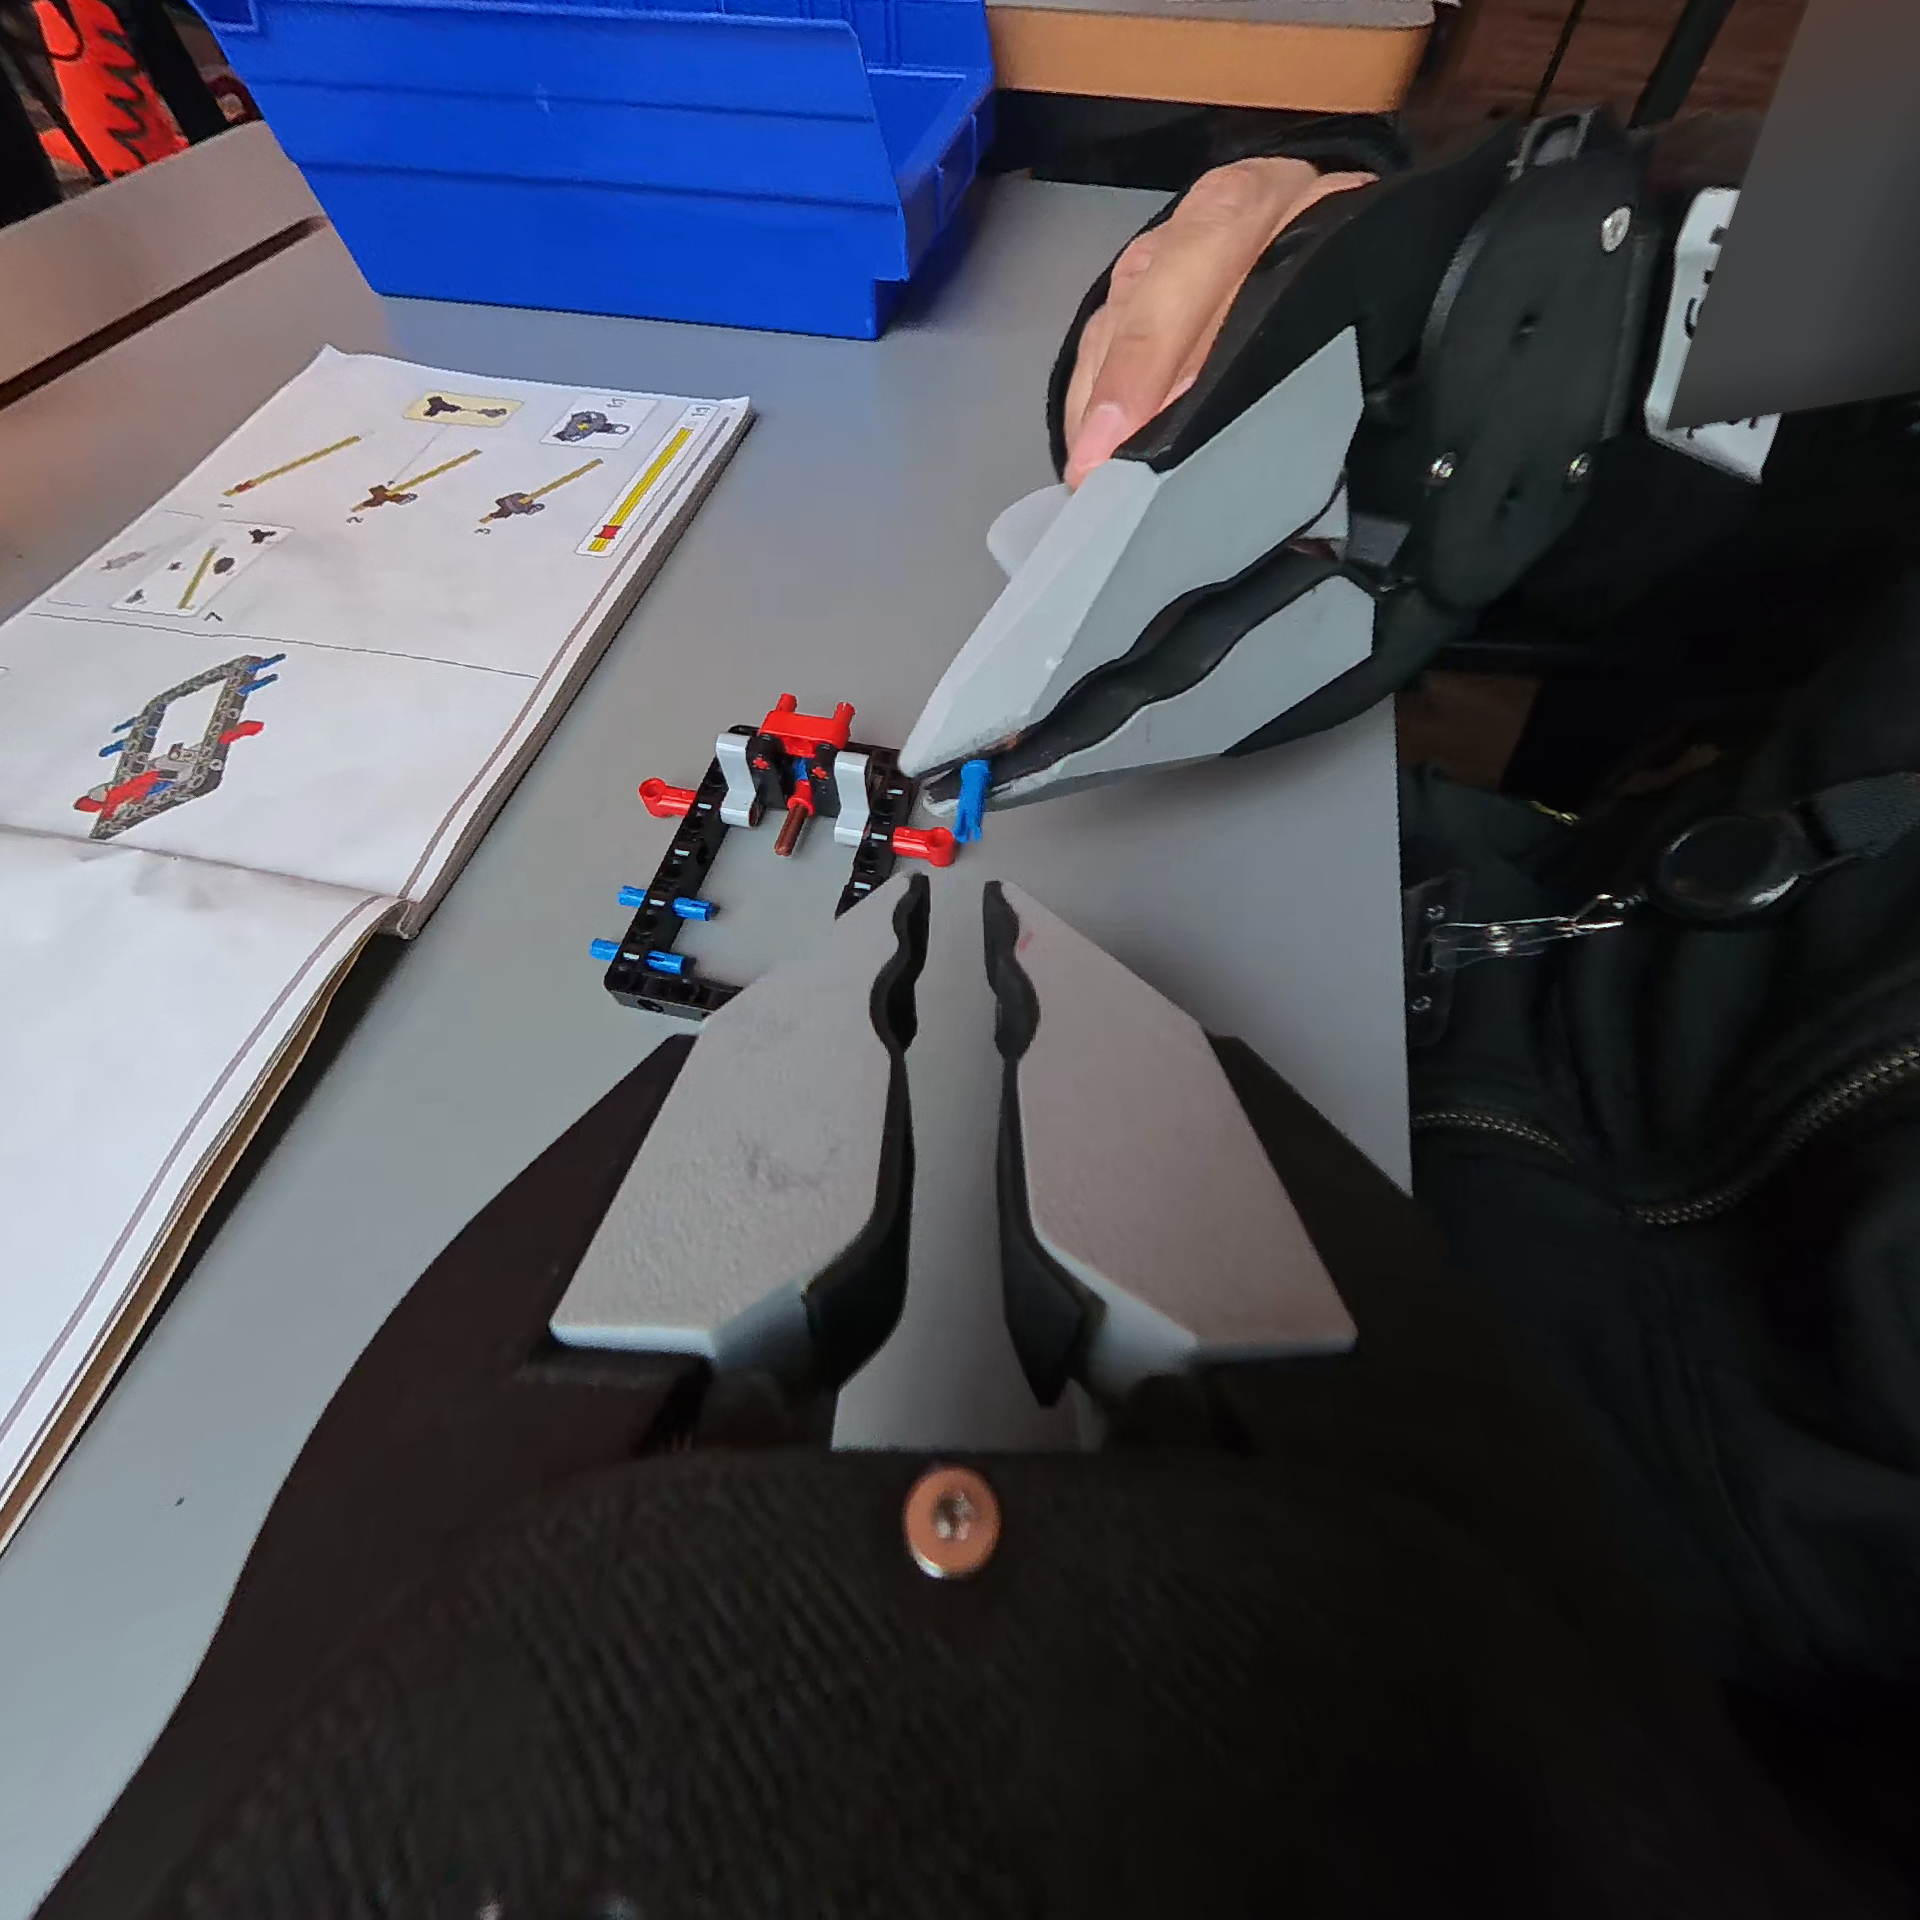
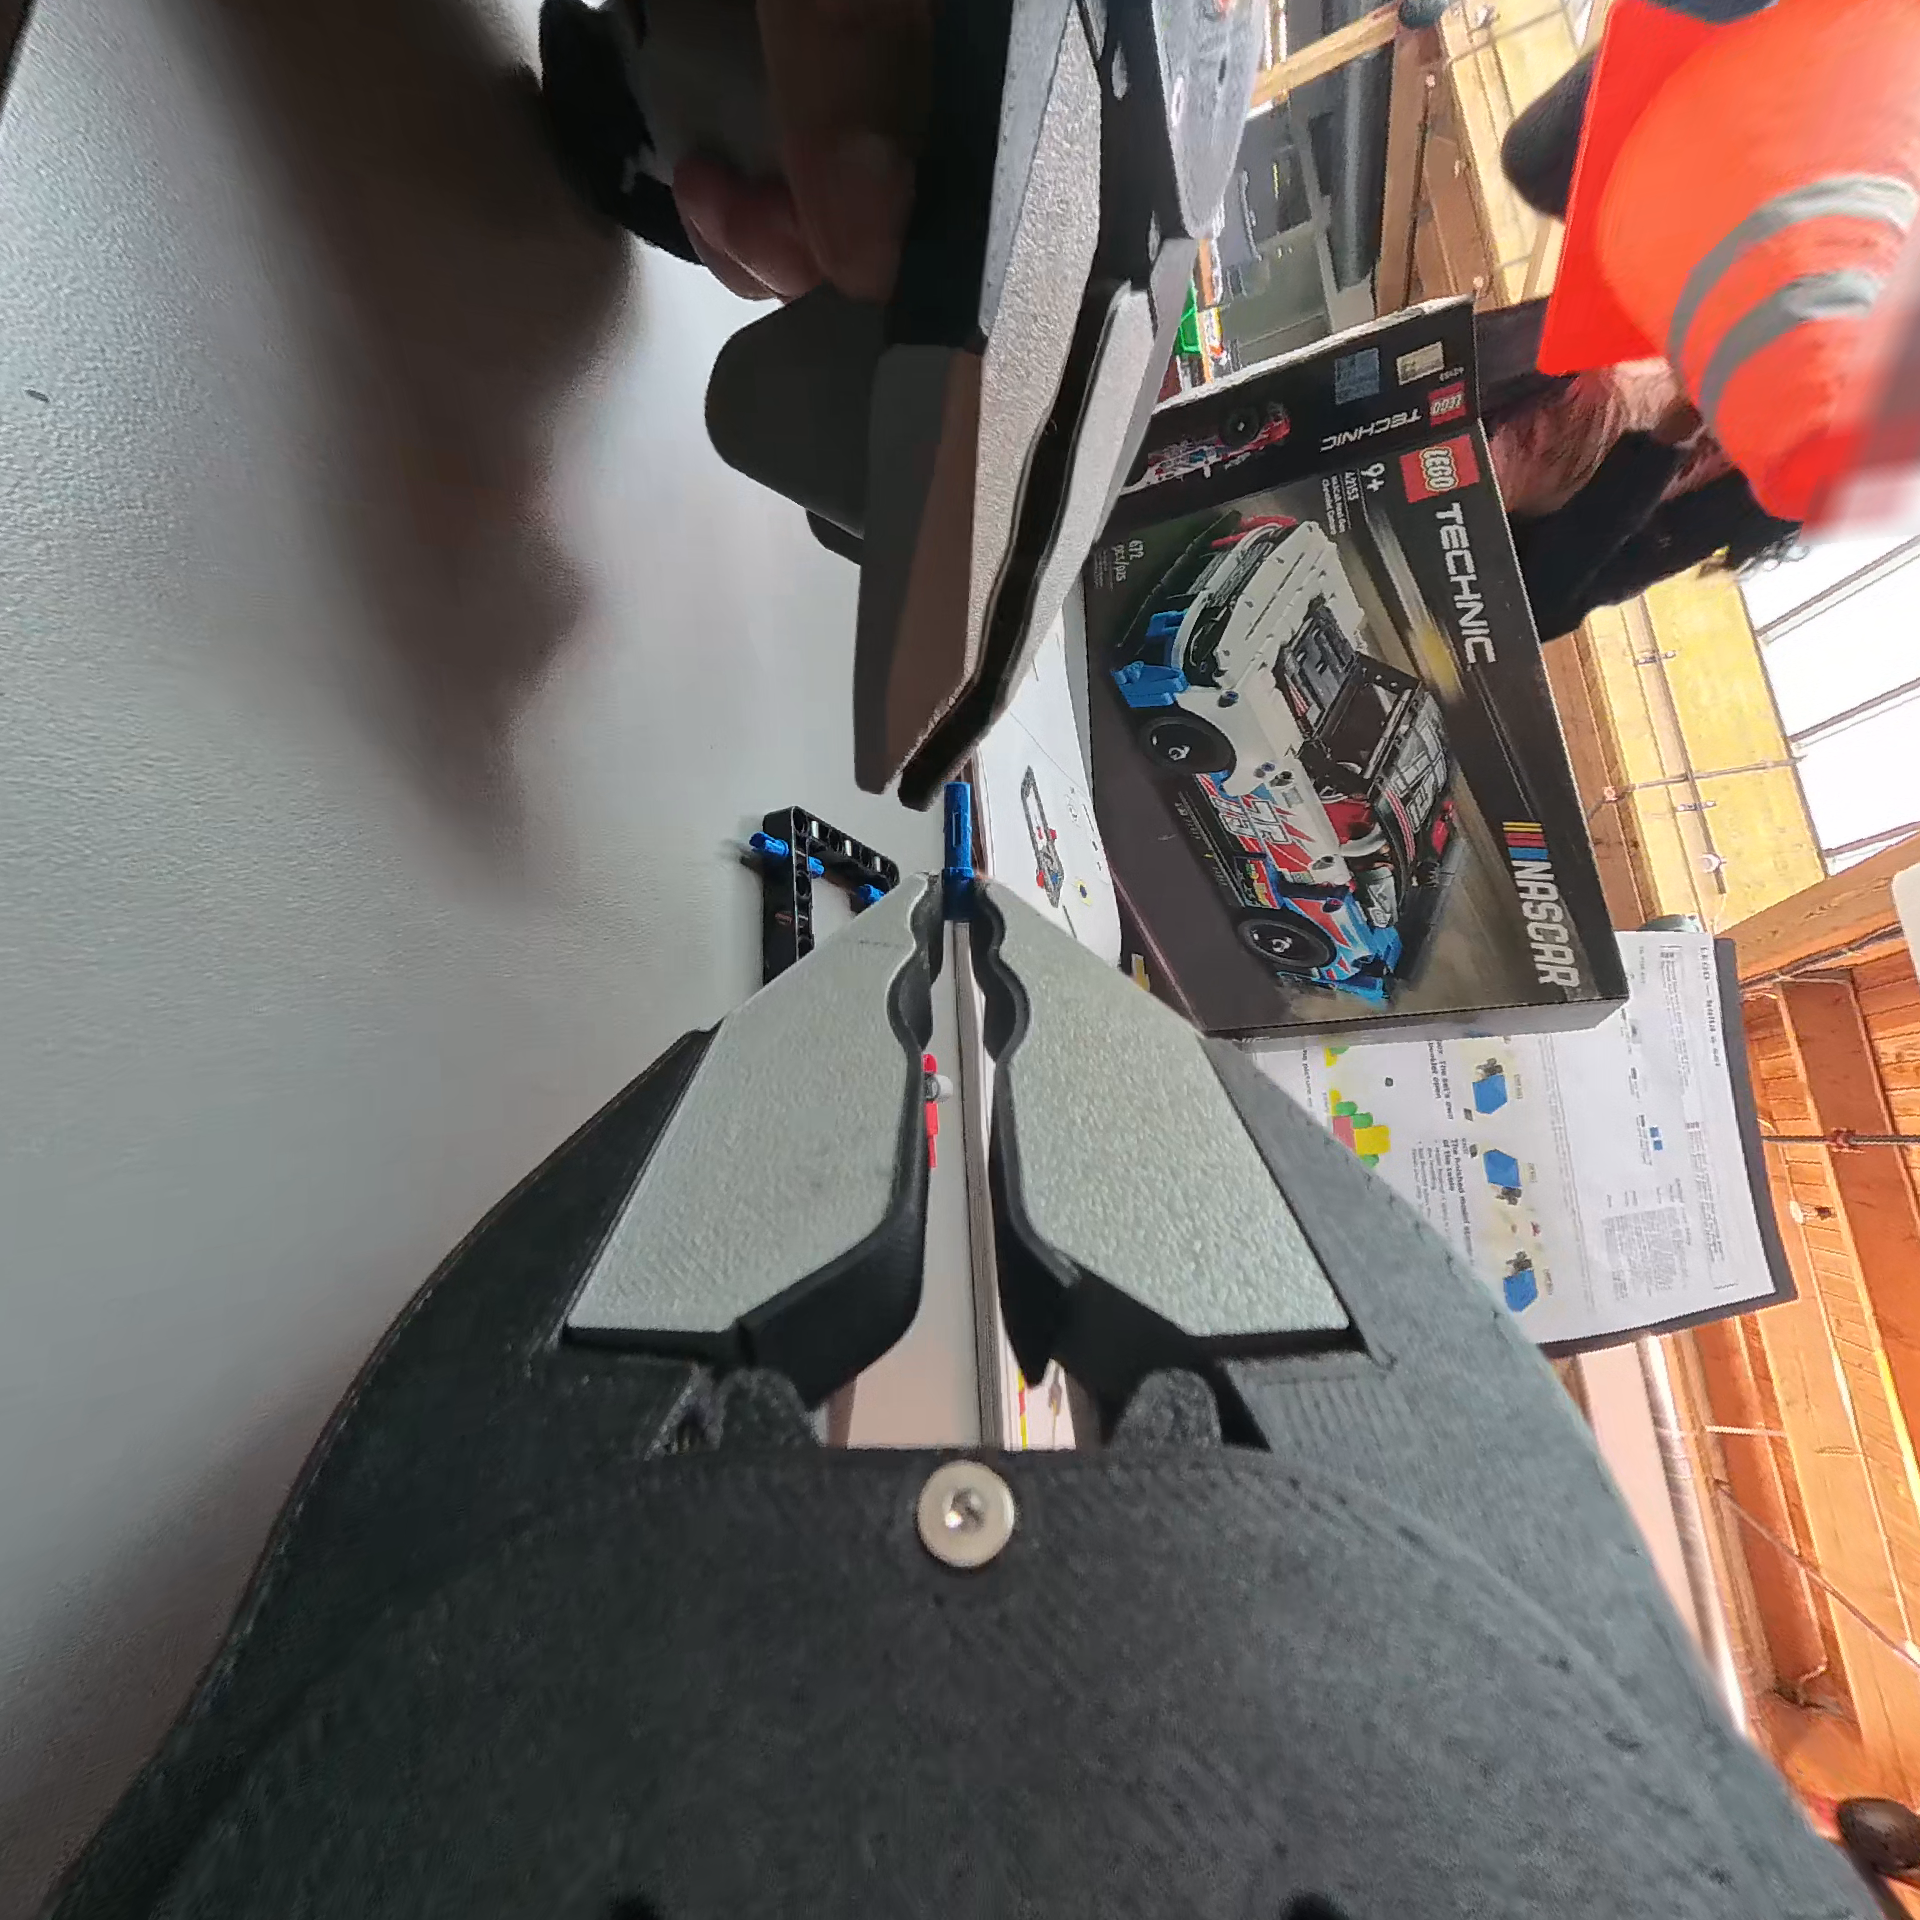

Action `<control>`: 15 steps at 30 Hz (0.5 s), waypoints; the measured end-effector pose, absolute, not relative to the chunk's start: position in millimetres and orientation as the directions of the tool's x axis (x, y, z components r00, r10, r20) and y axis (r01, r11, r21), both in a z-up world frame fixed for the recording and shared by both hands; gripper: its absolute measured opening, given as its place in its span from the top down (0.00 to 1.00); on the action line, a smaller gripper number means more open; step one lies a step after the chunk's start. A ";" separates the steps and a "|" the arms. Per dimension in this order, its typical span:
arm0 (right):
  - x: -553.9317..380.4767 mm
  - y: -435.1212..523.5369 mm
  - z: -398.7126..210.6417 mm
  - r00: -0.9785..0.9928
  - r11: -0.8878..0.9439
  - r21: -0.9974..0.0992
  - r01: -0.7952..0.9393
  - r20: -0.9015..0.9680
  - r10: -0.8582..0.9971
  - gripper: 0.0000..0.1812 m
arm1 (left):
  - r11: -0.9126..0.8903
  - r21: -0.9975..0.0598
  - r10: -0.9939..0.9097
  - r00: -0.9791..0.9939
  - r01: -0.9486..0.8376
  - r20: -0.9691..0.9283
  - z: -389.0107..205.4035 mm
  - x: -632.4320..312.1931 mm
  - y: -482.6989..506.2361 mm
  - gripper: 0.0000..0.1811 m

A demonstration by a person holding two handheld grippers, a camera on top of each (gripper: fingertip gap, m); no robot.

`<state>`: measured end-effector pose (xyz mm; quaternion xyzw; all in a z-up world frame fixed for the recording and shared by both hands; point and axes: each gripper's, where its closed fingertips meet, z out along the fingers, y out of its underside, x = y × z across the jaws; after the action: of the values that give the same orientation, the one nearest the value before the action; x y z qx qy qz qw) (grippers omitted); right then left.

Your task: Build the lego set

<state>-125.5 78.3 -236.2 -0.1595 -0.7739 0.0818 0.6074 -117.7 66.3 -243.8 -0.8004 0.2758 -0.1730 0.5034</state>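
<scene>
Blue and slim, a connector pin [image 1: 972, 798] sits pinched at the tips of our right gripper [image 1: 951, 781], whose fingers are pressed together on it. From the left wrist view, the pin stands upright at the right side of the black Technic frame [image 1: 764, 875], just above the red connector [image 1: 924, 844] that juts from that side. In the right wrist view the same pin [image 2: 957, 844] pokes out beyond the clamped fingertips of the right gripper [image 2: 958, 896].

Our left gripper [image 1: 950, 896] hangs just in front of the frame, its fingers spread a little with nothing between them; its right fingertip overlaps the frame's near right corner, though we cannot tell whether they touch.

The frame lies flat on the grey table [image 1: 499, 1122]. It carries a red block [image 1: 807, 725] and two light grey pieces at its far end, a brown axle [image 1: 794, 833] pointing inward, and blue pins [image 1: 665, 909] along its left beam.

An open instruction booklet [image 1: 312, 665] lies to the left, a blue bin [image 1: 623, 156] behind it. The right wrist view also shows the set's box [image 2: 1340, 727].
</scene>
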 end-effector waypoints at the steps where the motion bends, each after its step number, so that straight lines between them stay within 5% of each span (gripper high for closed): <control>1: -125.5 79.1 -236.3 -0.213 0.932 -0.329 0.150 0.910 0.355 0.99 | -0.340 -0.900 -0.615 0.788 -0.274 -0.007 -244.4 -117.4 66.3 0.96; 15: -125.5 89.9 -231.5 -0.188 0.900 -0.398 0.180 0.884 0.428 0.99 | -0.297 -0.882 -0.617 0.779 -0.366 -0.115 -248.5 -111.2 62.9 0.98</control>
<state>-125.5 89.9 -231.5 -0.1990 -0.7638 0.1026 0.6054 -111.2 62.9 -248.5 -0.7957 0.3086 -0.1239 0.5062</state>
